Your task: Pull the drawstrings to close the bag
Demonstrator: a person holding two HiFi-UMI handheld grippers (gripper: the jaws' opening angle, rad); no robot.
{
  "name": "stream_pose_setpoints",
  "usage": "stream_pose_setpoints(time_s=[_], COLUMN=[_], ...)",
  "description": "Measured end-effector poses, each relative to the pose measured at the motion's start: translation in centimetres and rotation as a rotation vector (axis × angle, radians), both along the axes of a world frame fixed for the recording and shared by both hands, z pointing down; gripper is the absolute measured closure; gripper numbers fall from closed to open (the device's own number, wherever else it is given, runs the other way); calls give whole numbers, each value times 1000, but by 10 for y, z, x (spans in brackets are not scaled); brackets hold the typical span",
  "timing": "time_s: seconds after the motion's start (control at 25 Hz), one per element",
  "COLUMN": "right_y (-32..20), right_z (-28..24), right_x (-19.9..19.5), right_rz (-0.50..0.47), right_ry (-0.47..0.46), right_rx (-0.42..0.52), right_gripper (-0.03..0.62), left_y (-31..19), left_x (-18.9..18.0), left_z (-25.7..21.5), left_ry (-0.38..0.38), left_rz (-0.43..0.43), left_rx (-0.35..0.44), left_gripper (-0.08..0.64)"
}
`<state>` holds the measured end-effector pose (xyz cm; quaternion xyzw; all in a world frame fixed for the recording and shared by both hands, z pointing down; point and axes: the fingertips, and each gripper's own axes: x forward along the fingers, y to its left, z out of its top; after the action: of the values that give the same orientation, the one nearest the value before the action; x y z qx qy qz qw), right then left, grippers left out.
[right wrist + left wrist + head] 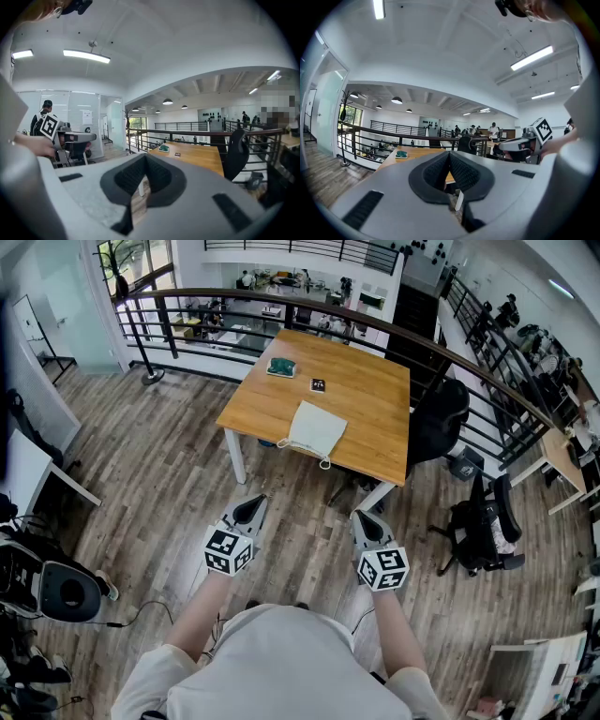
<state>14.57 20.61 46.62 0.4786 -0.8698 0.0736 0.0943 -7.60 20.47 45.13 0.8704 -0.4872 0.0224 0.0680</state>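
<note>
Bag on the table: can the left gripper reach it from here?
Probably not yet. The left gripper hangs shut over the floor, well short of the table, where the bag lies near the front edge. Nothing blocks the way; stepping closer should do.

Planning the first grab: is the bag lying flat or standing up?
Lying flat: the white bag is spread on the wooden table by its near edge, a drawstring loop sticking out.

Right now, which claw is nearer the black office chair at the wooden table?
Right. Right claw: left of and short of the black chair. Left claw: farther left.
</note>
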Motion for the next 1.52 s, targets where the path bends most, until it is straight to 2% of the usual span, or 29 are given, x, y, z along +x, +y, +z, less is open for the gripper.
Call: stream_pose_setpoints(time_s=[0.4, 0.92, 1.28, 1.52], right_y=[5, 7, 2, -6], right_z=[-3, -2, 7, 16], right_x=[4, 22, 36, 50], right_rz=[-11, -33, -73, -84], right_ry=[12, -52, -8, -2], right_rx=[6, 16, 22, 22], right_gripper=[594, 594, 577, 521], left_y=[7, 15, 12, 10], left_x=[11, 34, 54, 68], left_z=[-2, 1, 9, 18], left_ry=[7, 1, 5, 8], left_rz=[-1, 12, -13, -30], left_rx=[-2, 3, -6, -12], left_gripper=[568, 568, 566, 483])
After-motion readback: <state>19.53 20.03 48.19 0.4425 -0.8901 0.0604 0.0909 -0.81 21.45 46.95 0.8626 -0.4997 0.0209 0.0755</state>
